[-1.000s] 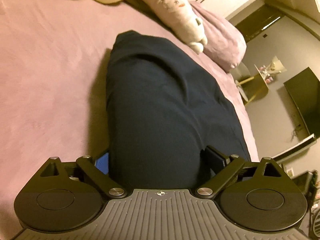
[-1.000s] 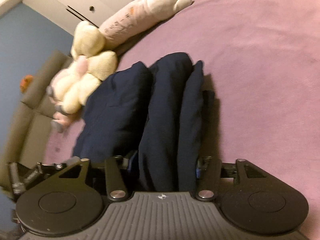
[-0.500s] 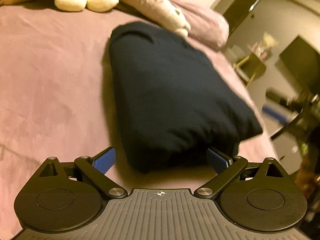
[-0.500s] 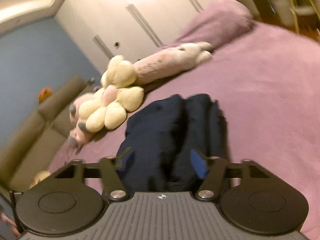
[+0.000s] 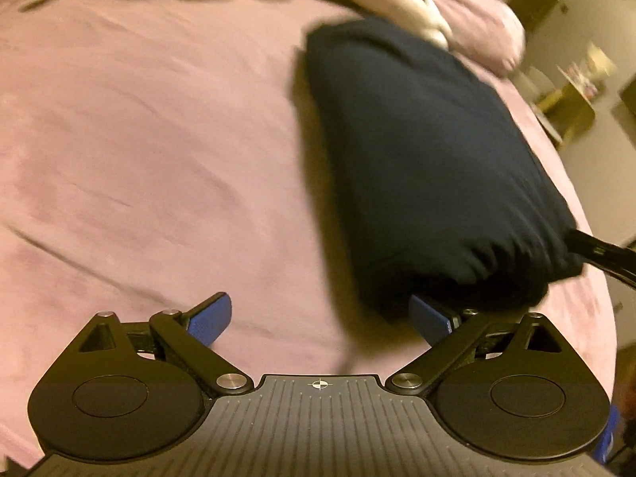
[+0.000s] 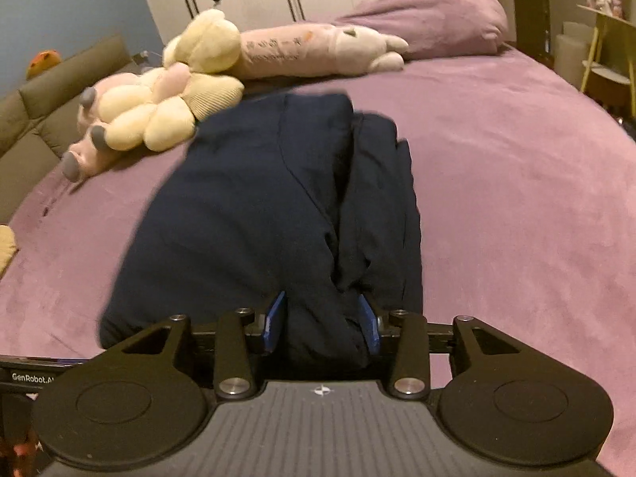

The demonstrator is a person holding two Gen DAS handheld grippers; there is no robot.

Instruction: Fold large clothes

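Navy folded cotton garment (image 6: pixel 254 214) lies bundled on my purple bedspread (image 6: pixel 516 183); folding looks nearly finished. Right gripper (image 6: pixel 322 320) clamps its near edge, left gripper (image 5: pixel 318 316) gapes empty.

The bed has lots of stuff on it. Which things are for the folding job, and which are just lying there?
For the job:
dark blue folded garment
left gripper, open
right gripper, clamped on the garment

Just lying about:
yellow flower plush
long pink plush
purple pillow
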